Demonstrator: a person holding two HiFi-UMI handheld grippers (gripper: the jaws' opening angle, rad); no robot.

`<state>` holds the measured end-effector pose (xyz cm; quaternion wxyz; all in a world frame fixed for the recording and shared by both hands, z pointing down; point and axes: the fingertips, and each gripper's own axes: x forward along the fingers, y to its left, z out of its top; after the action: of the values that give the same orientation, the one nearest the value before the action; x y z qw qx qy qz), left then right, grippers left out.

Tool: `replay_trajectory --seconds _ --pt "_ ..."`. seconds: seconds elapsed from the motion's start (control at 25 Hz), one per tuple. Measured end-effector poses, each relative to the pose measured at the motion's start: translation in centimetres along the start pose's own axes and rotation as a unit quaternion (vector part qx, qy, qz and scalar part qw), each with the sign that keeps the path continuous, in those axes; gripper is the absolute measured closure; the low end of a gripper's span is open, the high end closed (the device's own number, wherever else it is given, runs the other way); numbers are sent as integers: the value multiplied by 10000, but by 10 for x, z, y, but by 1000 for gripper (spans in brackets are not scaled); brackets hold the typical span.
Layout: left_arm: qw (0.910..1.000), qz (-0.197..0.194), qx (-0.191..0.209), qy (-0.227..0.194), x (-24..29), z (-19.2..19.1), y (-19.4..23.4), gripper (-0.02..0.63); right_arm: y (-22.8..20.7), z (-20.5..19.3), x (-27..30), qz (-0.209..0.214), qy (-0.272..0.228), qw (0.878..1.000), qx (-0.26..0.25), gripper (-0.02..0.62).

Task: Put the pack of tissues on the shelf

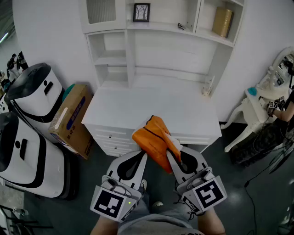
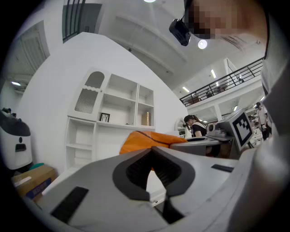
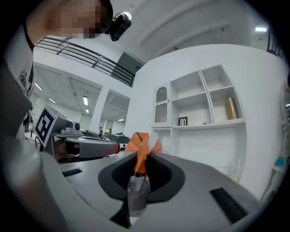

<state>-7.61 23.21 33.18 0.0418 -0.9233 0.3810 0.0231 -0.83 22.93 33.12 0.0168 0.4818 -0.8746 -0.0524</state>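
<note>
The pack of tissues [image 1: 154, 140] is orange, with a clear crimped end. My right gripper [image 1: 177, 157] is shut on that end and holds the pack up in front of the white cabinet's front edge. In the right gripper view the pack [image 3: 142, 143] sticks up from between the jaws of the right gripper [image 3: 139, 158]. My left gripper [image 1: 139, 159] is just left of the pack, shut and empty. In the left gripper view the pack [image 2: 149, 137] shows beyond the tips of the left gripper [image 2: 152, 149]. The white shelf unit [image 1: 133, 50] stands at the back of the cabinet top [image 1: 138, 110].
A picture frame [image 1: 141, 12] and a gold cylinder [image 1: 223, 21] occupy upper shelves. A small bottle-like item [image 1: 209, 87] stands at the top's back right. Two white machines [image 1: 32, 98] and a cardboard box [image 1: 73, 119] are on the left. A white chair [image 1: 252, 112] stands on the right.
</note>
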Motion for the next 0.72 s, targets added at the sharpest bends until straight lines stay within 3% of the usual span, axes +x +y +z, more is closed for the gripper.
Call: replay_trajectory --seconds 0.72 --pt "9999 -80 67 -94 11 -4 14 580 -2 -5 13 -102 -112 9999 2 552"
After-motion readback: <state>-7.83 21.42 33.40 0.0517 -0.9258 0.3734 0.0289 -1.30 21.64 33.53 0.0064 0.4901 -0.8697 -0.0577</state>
